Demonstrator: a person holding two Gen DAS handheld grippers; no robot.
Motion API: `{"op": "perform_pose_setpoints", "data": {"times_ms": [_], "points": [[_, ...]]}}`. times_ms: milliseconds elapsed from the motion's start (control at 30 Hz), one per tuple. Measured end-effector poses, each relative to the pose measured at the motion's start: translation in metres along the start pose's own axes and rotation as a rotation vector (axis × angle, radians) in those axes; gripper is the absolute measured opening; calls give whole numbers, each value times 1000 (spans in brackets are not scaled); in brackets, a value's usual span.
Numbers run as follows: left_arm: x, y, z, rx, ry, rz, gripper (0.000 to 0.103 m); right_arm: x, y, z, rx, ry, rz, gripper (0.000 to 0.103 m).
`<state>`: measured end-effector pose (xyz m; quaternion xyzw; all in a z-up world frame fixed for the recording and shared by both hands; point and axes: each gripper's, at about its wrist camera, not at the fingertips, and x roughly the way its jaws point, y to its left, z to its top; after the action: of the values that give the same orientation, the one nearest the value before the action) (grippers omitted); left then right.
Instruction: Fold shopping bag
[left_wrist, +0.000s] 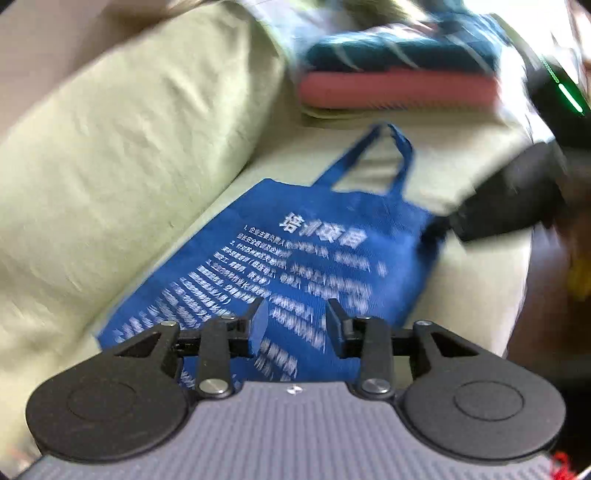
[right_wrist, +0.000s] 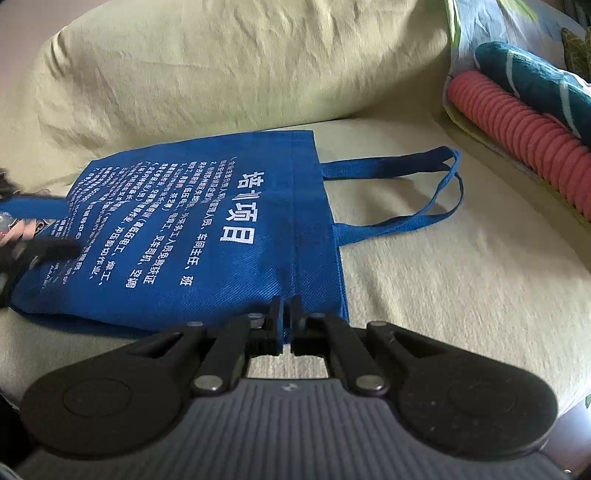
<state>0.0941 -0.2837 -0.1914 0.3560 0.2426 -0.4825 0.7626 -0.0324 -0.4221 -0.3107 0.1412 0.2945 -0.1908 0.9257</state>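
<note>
A blue shopping bag (left_wrist: 295, 236) with white printed text lies flat on a pale green sofa seat, its handles (left_wrist: 391, 155) pointing away. My left gripper (left_wrist: 295, 321) hovers open over the bag's bottom part, nothing between its fingers. In the right wrist view the same bag (right_wrist: 207, 229) lies sideways, handles (right_wrist: 424, 188) to the right. My right gripper (right_wrist: 286, 317) is shut on the bag's near edge beside the mouth. The left gripper (right_wrist: 48, 229) shows blurred at the bag's far left end. The right gripper (left_wrist: 509, 195) appears as a dark blur at the bag's right side.
The sofa's back cushion (right_wrist: 221, 66) rises just behind the bag. A stack of folded textiles, pink ribbed (right_wrist: 524, 140) under teal (right_wrist: 535, 74), lies on the seat beyond the handles. The seat's front edge (left_wrist: 517, 295) drops to a dark floor.
</note>
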Motion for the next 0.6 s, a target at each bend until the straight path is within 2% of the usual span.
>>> {"op": "perform_pose_setpoints", "data": {"times_ms": [100,200,300,333,400,500,600], "points": [[24,23,14,-199,64,-95,0,0,-1,0,3,0,5,0],[32,41,-4,-344,90,-130,0,0,-1,0,-4,2,8,0],[19,51,-20,-379,136,-48,0,0,-2,1,1,5,10,0],[14,55,-27,-384,141,-30,5,0,-2,1,6,6,11,0],[4,63,-43,-412,145,-13,7,0,-2,0,9,4,11,0],[-3,72,-62,-407,195,88,7,0,-2,-1,10,1,11,0],[-7,78,-76,-398,300,264,7,1,-3,0,11,2,9,0]]}}
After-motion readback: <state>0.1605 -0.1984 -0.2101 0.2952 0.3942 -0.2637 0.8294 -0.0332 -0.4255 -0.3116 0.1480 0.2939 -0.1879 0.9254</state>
